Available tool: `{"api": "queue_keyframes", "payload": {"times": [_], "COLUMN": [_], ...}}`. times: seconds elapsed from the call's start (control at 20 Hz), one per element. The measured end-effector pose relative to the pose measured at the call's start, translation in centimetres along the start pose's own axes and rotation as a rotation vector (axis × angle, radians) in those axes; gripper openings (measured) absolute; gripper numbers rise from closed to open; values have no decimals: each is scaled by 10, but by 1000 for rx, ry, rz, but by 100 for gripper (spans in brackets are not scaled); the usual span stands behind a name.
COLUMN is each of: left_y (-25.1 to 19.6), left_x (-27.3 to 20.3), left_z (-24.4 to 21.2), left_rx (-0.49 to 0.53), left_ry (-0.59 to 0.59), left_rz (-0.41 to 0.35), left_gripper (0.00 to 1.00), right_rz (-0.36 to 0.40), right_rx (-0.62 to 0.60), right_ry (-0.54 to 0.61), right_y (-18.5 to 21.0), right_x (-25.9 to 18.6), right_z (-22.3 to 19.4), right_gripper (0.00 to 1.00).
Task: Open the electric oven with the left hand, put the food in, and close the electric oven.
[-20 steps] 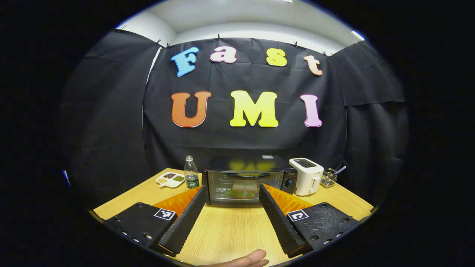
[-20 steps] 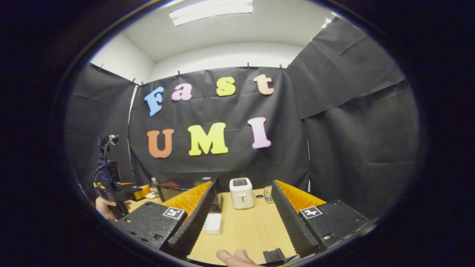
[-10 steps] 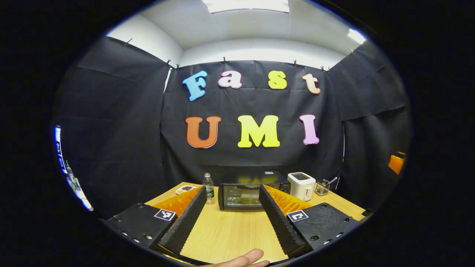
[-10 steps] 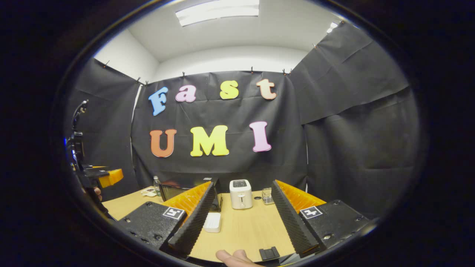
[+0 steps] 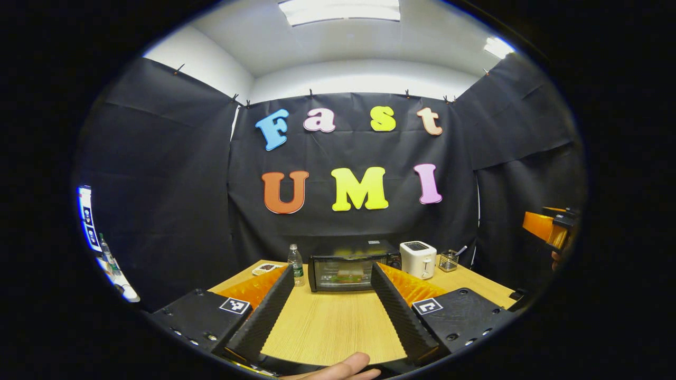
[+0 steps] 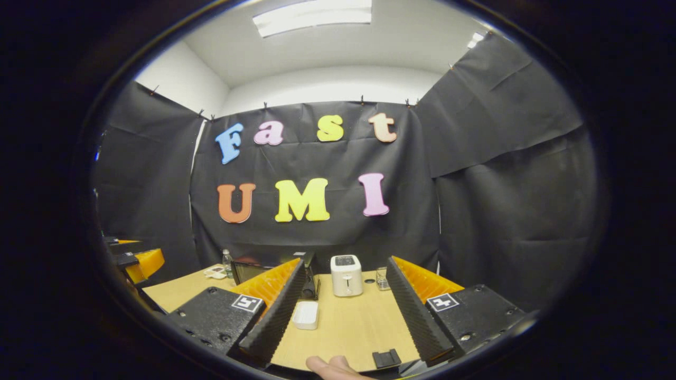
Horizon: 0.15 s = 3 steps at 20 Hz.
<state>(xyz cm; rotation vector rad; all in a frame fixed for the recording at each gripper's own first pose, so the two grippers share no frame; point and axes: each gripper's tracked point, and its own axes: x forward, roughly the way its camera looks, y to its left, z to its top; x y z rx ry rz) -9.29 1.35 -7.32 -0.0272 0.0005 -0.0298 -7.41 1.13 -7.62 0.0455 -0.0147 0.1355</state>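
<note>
The table (image 5: 327, 327) spreads wide and bare in front, and at its far edge sits the electric oven (image 5: 353, 272), door up and closed, with the food (image 5: 347, 276) visible through the glass, already inside on what looks like a plate. So the job reads as done, or all but done. What can go wrong now? A door that only looks latched could sag open if it isn't pressed home, though from this far off I cannot tell how firmly it seats. Any swing forward by either tool could also clip the neighbours: the toaster (image 5: 418, 259) stands just beside the oven on one side, the water bottle (image 5: 296, 265) just beside it on the other.

Now the pose. The left gripper (image 5: 327, 309) hangs well back from the oven, low over the near table, aimed straight at the door, fingers spread wide with nothing between them. The right gripper (image 6: 340, 311) is level too, jaws released and empty, pointing at the toaster, with a small white dish (image 6: 306, 315) on the table just by its left finger. A fingertip (image 5: 346, 367) of the holding hand peeks in below.
</note>
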Motion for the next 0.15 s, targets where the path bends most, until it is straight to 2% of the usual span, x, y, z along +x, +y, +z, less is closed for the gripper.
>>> {"api": "queue_keyframes", "payload": {"times": [0.15], "left_y": [4], "left_x": [-4], "left_z": [4], "left_rx": [11], "left_ry": [-16], "left_rz": [11], "left_gripper": [96], "right_rz": [2], "right_rx": [0], "right_ry": [-8], "right_y": [5], "right_x": [-6], "right_z": [4], "right_gripper": [89]}}
